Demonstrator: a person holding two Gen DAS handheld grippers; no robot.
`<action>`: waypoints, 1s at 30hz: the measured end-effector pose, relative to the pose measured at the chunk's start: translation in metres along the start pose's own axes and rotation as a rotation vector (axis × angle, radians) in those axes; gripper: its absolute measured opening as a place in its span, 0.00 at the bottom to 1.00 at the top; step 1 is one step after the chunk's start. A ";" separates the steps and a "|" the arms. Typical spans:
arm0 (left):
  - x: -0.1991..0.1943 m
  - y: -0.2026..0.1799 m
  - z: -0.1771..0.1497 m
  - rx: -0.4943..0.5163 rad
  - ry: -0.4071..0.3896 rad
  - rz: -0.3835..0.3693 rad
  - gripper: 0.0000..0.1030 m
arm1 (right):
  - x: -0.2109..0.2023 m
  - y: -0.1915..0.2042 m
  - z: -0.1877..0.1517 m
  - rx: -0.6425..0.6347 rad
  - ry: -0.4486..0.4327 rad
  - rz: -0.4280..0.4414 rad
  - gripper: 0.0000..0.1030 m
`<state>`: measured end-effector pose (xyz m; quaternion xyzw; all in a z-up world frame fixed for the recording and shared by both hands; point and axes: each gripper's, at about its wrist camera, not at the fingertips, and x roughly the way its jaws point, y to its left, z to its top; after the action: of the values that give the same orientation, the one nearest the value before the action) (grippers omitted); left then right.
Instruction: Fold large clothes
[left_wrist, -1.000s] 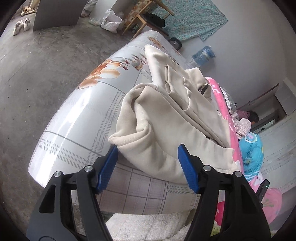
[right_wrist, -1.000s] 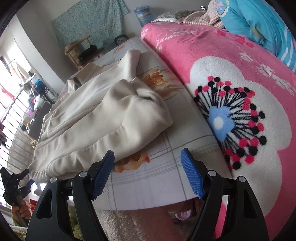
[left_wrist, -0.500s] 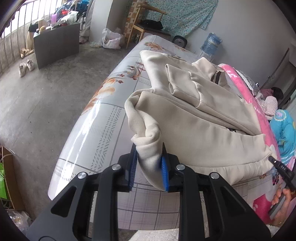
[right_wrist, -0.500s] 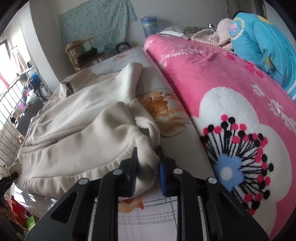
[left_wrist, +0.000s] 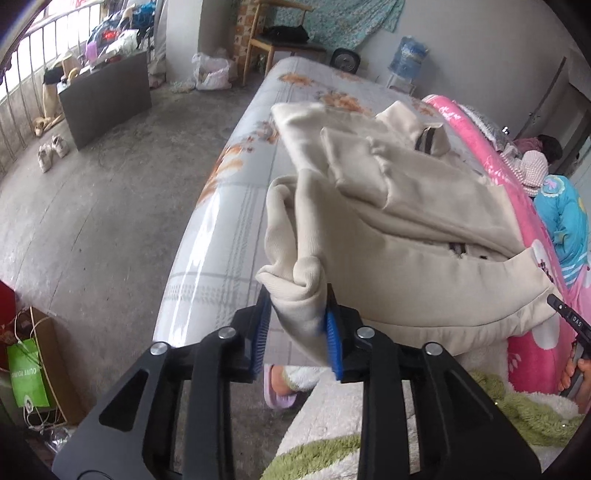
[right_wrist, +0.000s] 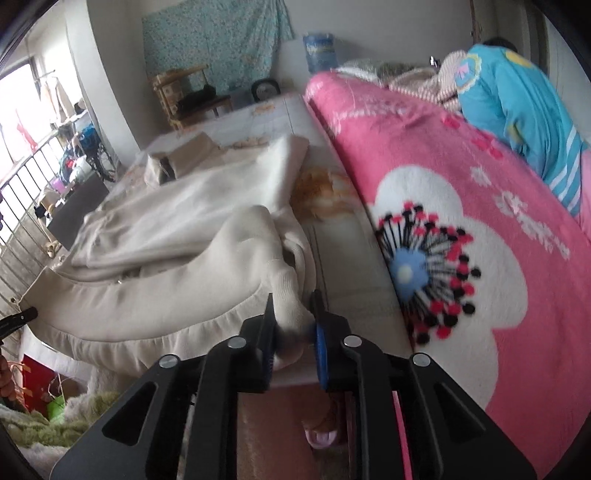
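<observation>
A large cream sweatshirt (left_wrist: 424, 236) lies partly folded on the bed (left_wrist: 229, 206), its ribbed hem lifted off the near edge. My left gripper (left_wrist: 297, 314) is shut on the hem's left corner and holds it up. In the right wrist view the same sweatshirt (right_wrist: 166, 236) stretches left, and my right gripper (right_wrist: 293, 321) is shut on the hem's right corner beside the pink blanket (right_wrist: 461, 229). The tip of the right gripper shows at the far right of the left wrist view (left_wrist: 569, 317).
The bed has a glossy floral sheet (left_wrist: 325, 85). A person in blue (right_wrist: 517, 96) sits on the pink blanket at the far side. A dark cabinet (left_wrist: 103, 96), shoes (left_wrist: 51, 149) and bags (left_wrist: 26, 365) stand on the concrete floor left of the bed.
Both grippers closed on the sweatshirt's hem corners a second ago and have since pulled back and lifted the hem off the bed edge.
</observation>
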<state>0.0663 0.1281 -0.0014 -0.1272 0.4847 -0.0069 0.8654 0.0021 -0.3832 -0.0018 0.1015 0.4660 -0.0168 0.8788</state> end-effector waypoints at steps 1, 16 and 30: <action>0.005 0.007 -0.002 -0.025 0.020 0.003 0.34 | 0.002 -0.006 -0.003 0.021 0.023 0.004 0.23; -0.045 -0.051 0.107 0.135 -0.213 -0.027 0.83 | -0.057 0.048 0.104 -0.120 -0.192 0.083 0.85; 0.092 -0.171 0.220 0.328 -0.124 0.091 0.86 | 0.017 0.162 0.206 -0.374 -0.197 -0.021 0.94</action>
<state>0.3191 -0.0030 0.0705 0.0377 0.4279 -0.0389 0.9022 0.1998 -0.2632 0.1227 -0.0705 0.3739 0.0510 0.9234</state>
